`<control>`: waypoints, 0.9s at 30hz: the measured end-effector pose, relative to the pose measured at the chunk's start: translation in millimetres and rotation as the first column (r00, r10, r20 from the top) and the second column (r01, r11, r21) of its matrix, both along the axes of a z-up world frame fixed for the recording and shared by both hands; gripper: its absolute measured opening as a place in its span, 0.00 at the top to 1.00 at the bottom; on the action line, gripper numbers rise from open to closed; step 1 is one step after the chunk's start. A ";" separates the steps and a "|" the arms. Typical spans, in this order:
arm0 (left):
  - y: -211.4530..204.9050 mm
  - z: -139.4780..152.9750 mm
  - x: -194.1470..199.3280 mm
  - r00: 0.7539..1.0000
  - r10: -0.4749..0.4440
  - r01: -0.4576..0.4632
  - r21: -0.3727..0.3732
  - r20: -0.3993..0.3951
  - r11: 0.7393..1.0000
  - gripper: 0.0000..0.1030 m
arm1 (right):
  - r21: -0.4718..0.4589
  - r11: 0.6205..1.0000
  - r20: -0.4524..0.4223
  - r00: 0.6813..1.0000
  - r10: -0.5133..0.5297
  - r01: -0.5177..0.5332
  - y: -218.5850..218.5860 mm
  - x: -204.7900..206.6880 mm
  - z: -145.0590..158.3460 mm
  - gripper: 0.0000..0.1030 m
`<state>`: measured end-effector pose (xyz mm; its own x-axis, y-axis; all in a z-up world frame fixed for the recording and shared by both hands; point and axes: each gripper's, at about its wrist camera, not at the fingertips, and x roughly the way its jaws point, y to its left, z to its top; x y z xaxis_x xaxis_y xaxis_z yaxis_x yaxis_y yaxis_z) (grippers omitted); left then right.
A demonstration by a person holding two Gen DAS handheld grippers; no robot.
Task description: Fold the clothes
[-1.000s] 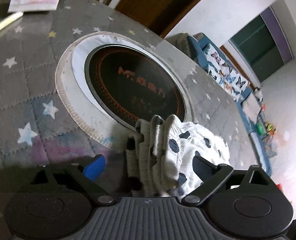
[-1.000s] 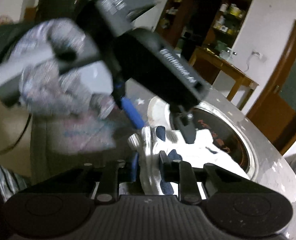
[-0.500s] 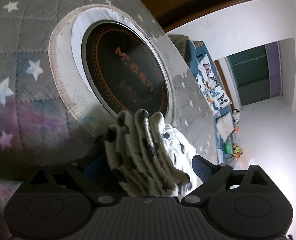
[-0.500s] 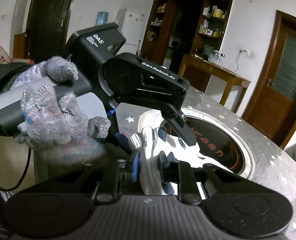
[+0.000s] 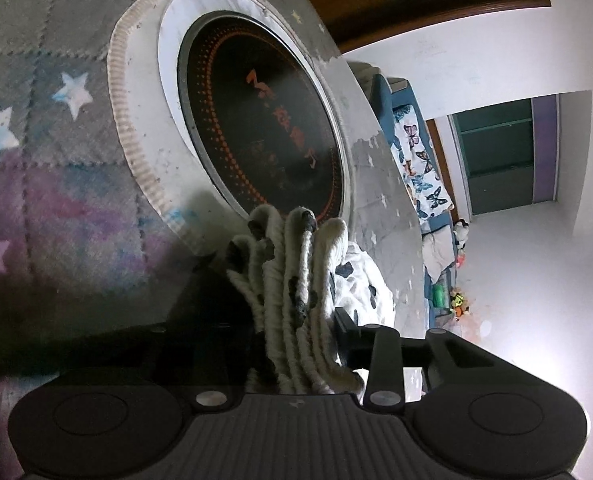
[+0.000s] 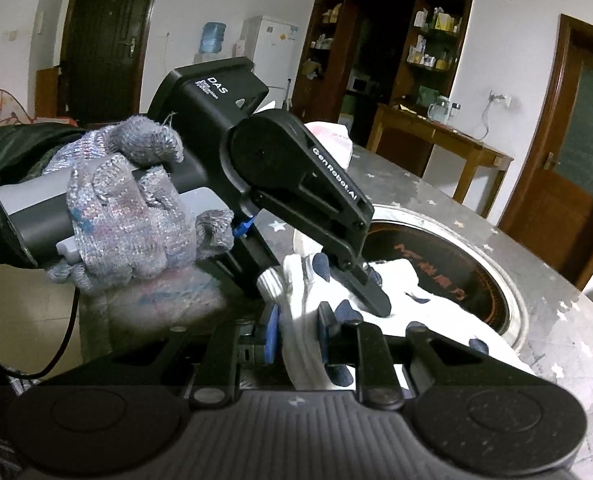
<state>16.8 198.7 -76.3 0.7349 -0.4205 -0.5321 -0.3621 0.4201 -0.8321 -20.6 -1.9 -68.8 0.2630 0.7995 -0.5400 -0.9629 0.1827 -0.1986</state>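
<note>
A white garment with dark spots (image 5: 296,280) is bunched in ribbed folds between the fingers of my left gripper (image 5: 296,320), which is shut on it. The rest of it (image 6: 428,304) trails onto the round table. My right gripper (image 6: 296,336) is shut on the same ribbed edge (image 6: 300,308), right beside the left gripper (image 6: 316,280), which a gloved hand (image 6: 128,216) holds. The two grippers pinch the cloth almost at the same spot.
The table has a grey star-print cover (image 5: 48,128) and a round black cooktop (image 5: 264,120) in a white ring at its middle. A wooden side table (image 6: 436,136), doors and a fridge (image 6: 268,52) stand behind. A butterfly-print sofa (image 5: 420,160) is beyond the table.
The left gripper closed from open onto the bunched garment and tilted. The right gripper stayed shut on the cloth while the left one swung in beside it.
</note>
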 end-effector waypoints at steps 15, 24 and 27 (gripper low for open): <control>-1.2 -5.2 -4.3 1.000 0.004 -0.004 0.022 0.019 1.000 0.68 | 0.076 0.963 -0.254 0.939 -0.233 0.259 -42.2 79.5 22.9 0.77; -1.6 -5.4 -7.0 1.000 0.007 -0.008 0.027 0.020 1.000 0.68 | -0.015 0.929 -0.258 0.897 -0.360 0.369 -25.7 128.0 5.5 0.78; -1.7 -6.1 -6.5 1.000 0.006 -0.006 0.029 0.022 1.000 0.69 | -0.049 0.898 -0.250 0.865 -0.436 0.438 -32.4 144.4 -4.6 0.78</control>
